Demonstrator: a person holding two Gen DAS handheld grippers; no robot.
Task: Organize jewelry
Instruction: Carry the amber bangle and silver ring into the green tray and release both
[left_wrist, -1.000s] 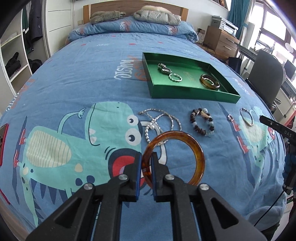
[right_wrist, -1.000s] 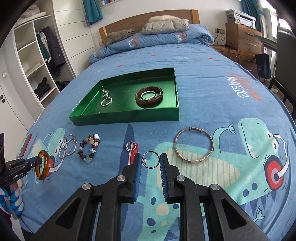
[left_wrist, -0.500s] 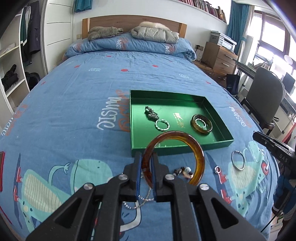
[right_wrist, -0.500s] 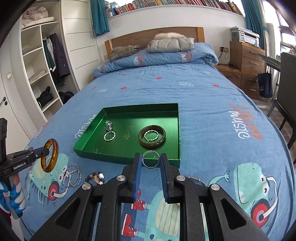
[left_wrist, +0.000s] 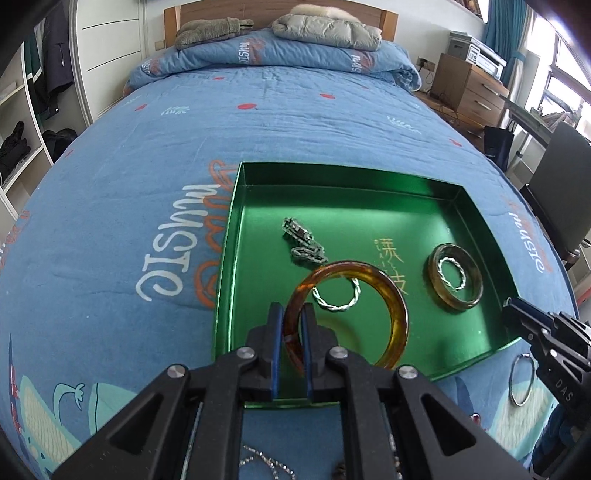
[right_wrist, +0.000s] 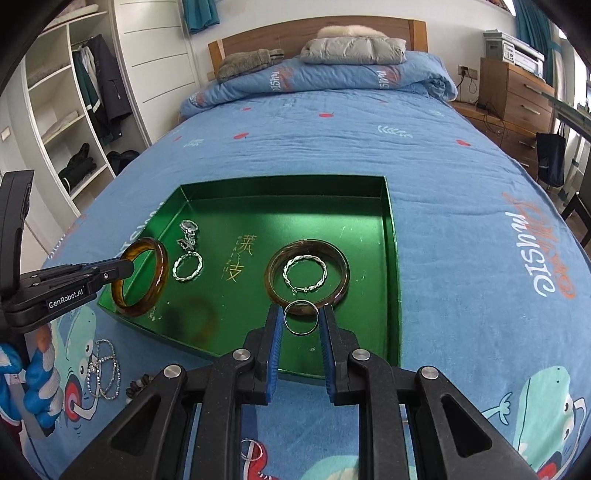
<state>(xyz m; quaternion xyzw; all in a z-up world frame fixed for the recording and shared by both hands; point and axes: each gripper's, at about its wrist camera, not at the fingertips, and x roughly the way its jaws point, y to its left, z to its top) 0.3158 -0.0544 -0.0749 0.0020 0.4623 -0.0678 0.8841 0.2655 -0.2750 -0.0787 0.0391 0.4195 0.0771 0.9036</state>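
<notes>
While the left gripper (left_wrist: 292, 334) pinches the amber bangle (left_wrist: 388, 295) over the green tray (left_wrist: 236, 206), the right gripper (right_wrist: 301, 325) clamps a thin ring (right_wrist: 301, 322) above the tray's near edge.

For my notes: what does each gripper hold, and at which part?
Left gripper pinches the amber bangle across its band; right gripper holds the thin silver ring by opposite edges.

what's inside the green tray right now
Lying in the green tray: a brown bangle with a twisted silver ring inside it, another twisted ring and a silver chain piece. The right tongs cover some of its near floor.
</notes>
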